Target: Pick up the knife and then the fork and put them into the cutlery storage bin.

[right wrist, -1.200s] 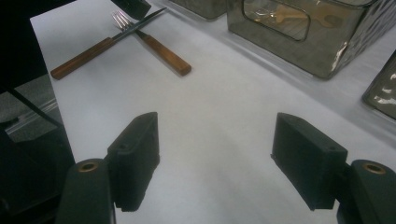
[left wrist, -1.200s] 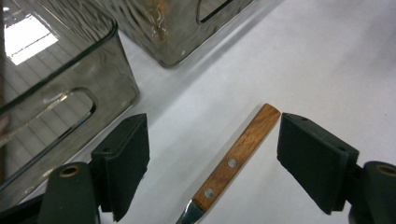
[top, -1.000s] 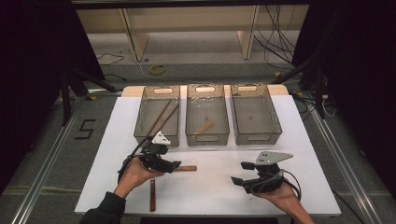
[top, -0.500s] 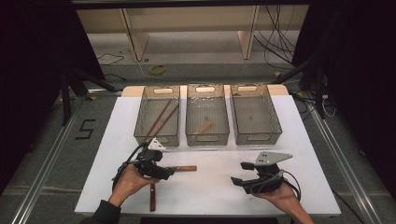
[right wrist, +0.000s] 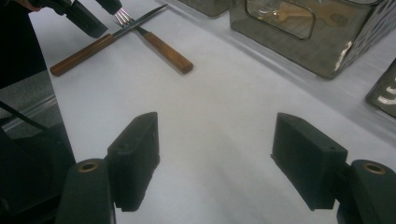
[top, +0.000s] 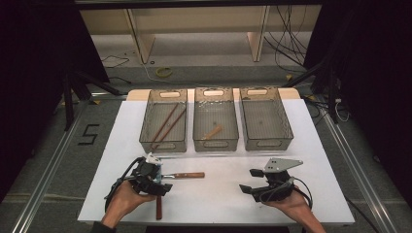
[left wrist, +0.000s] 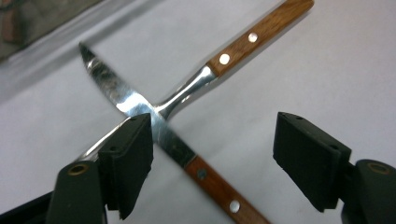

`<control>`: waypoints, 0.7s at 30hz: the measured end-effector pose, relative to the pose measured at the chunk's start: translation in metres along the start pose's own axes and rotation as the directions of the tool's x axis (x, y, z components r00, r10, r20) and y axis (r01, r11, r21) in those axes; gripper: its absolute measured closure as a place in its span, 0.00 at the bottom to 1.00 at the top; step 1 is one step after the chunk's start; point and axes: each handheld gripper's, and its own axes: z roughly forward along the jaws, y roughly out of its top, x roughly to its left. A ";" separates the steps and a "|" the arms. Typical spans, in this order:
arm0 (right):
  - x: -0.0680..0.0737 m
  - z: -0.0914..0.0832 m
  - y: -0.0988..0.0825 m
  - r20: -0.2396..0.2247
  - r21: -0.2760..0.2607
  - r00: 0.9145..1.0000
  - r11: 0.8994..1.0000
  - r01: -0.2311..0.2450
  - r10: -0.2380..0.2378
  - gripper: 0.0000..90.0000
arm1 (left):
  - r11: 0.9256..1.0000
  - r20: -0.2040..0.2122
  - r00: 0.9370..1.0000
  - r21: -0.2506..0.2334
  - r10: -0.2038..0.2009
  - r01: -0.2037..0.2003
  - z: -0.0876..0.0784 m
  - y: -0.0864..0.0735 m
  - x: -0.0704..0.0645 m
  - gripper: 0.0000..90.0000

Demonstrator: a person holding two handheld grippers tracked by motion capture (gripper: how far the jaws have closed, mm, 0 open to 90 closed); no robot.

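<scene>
Left gripper view: the left gripper hovers low over a white table, its two black jaws standing wide with nothing clamped between them; they have just been closing a little. Between the jaws, slightly toward the left one, two utensils with wooden handles lie crossed on the table. The knife runs from its handle near the bottom middle of this view up to a blade tip at upper left. The fork crosses it, its riveted handle reaching to the upper right and its metal neck passing behind the left pad. The crossing point sits just beside that pad's inner edge, while the right pad stands well apart from both utensils. Whether the left pad touches the metal cannot be told.

From the high view, the left gripper sits over the crossing, with the fork handle stretching away to its right and the knife handle pointing back toward the person. Well to the right of the crossing, the right gripper rests in the hand, jaws wide and empty. Beyond the utensils, three clear bins stand in a row.
</scene>
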 end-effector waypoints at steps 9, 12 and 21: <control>0.000 0.001 0.000 0.002 0.004 1.000 1.000 -0.001 0.001 0.36 | 0.997 0.005 1.000 0.070 -0.018 0.018 0.007 -0.015 -0.003 0.37; 0.000 0.001 0.000 0.003 0.002 1.000 1.000 -0.001 0.001 0.36 | 0.996 0.004 1.000 0.084 -0.012 0.011 0.007 -0.019 -0.005 0.39; 0.001 0.001 0.000 0.002 0.007 1.000 1.000 0.000 0.000 0.36 | 0.993 -0.008 1.000 0.114 0.022 -0.021 0.008 -0.024 -0.010 0.47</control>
